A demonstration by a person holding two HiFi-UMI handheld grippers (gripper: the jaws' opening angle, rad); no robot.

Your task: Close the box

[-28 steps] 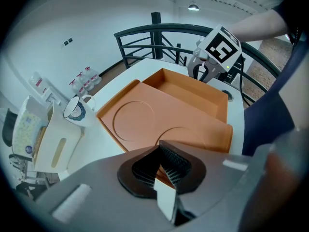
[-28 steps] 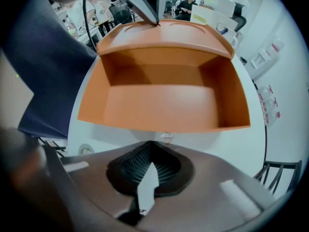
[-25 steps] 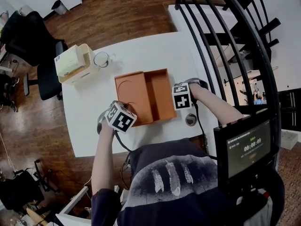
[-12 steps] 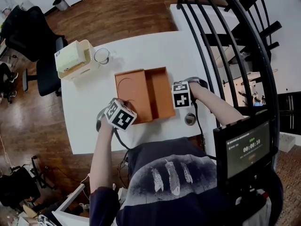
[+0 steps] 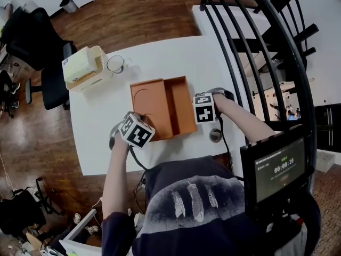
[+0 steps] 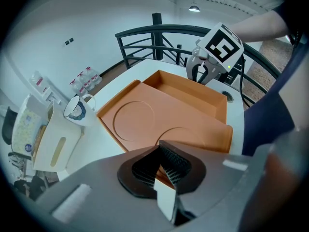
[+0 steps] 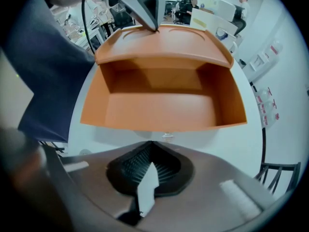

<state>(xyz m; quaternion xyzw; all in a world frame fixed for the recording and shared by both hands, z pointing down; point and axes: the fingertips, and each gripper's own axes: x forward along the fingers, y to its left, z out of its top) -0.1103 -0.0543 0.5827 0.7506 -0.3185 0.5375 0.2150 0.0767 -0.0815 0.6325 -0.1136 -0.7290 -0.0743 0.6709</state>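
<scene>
Box point(image 5: 162, 108) lies open on the white table point(image 5: 106, 148); closing has not begun. Nearest, the left gripper point(image 6: 161, 151), jaws together, meets the flat lid's point(image 6: 145, 124) edge. The right gripper point(image 7: 152, 146), jaws together and empty, sits just beside the tray point(image 7: 159, 110). The lid has yet to swing over.

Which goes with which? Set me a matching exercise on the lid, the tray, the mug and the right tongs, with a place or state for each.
Things:
1. lid
2. tray
3. mug
4. right tongs

Places or states:
A. shut on nothing, just short of the tray's outer wall
B. beside the cream container
C. lying flat and open, left tongs at its edge
D. empty inside

Pairs: 1-C, 2-D, 3-B, 4-A
</scene>
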